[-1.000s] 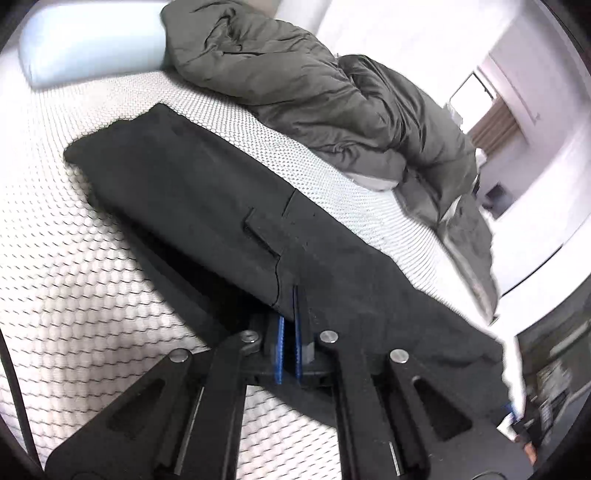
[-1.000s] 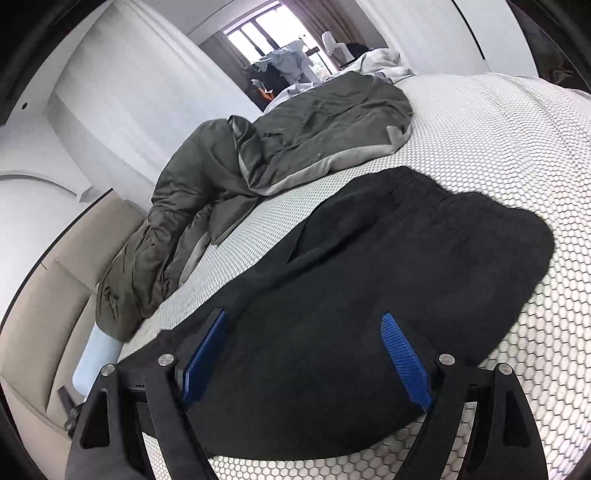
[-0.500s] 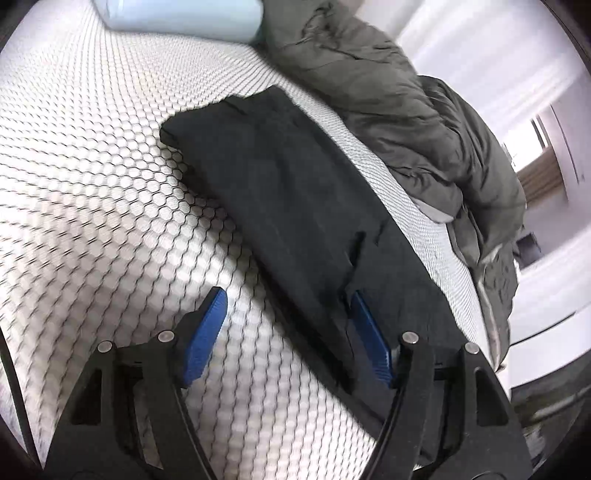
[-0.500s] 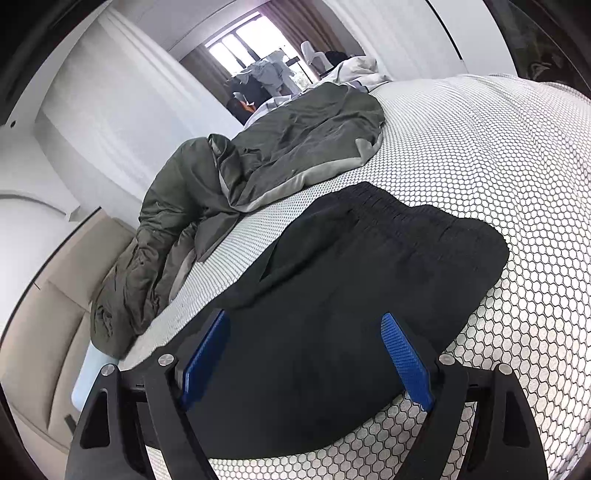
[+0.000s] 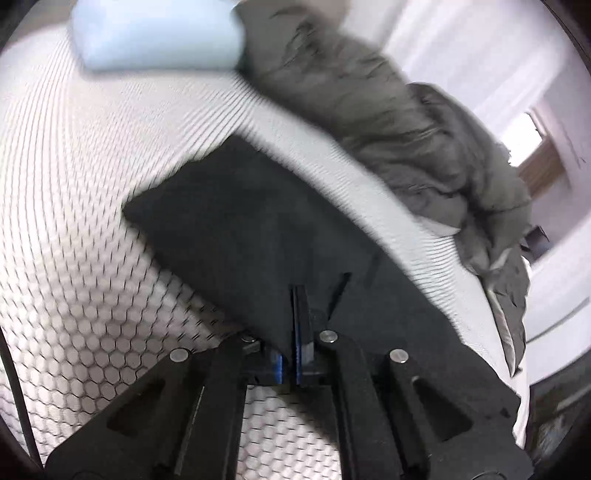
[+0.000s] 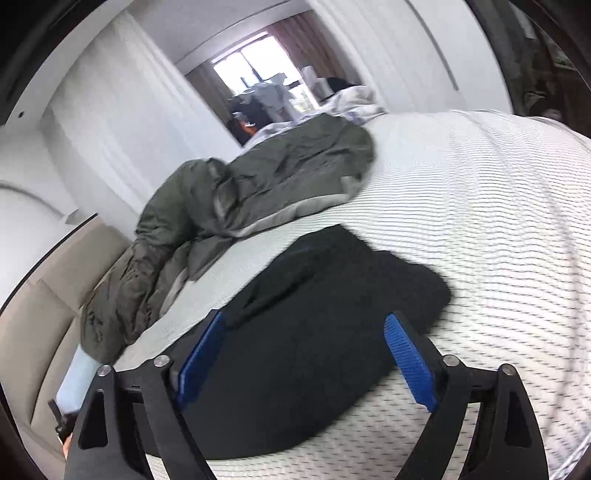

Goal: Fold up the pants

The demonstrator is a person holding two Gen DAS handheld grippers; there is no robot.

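The black pants point(image 5: 251, 229) lie flat on the white honeycomb-patterned bed, running from the middle toward the lower right in the left wrist view. My left gripper point(image 5: 295, 325) is shut on the near edge of the pants, its blue pads pressed together with cloth between them. In the right wrist view the pants point(image 6: 325, 317) fill the lower middle, waistband end at the far right. My right gripper point(image 6: 303, 347) is open, its blue pads wide apart just above the dark cloth, holding nothing.
A crumpled olive-grey duvet point(image 5: 406, 122) lies along the far side of the bed; it also shows in the right wrist view point(image 6: 258, 184). A pale blue pillow point(image 5: 155, 33) sits at the head. A beige headboard point(image 6: 44, 314) stands at left.
My left gripper was open half a second ago and has shut on the pants' edge. My right gripper stayed open and drew back a little from the pants.
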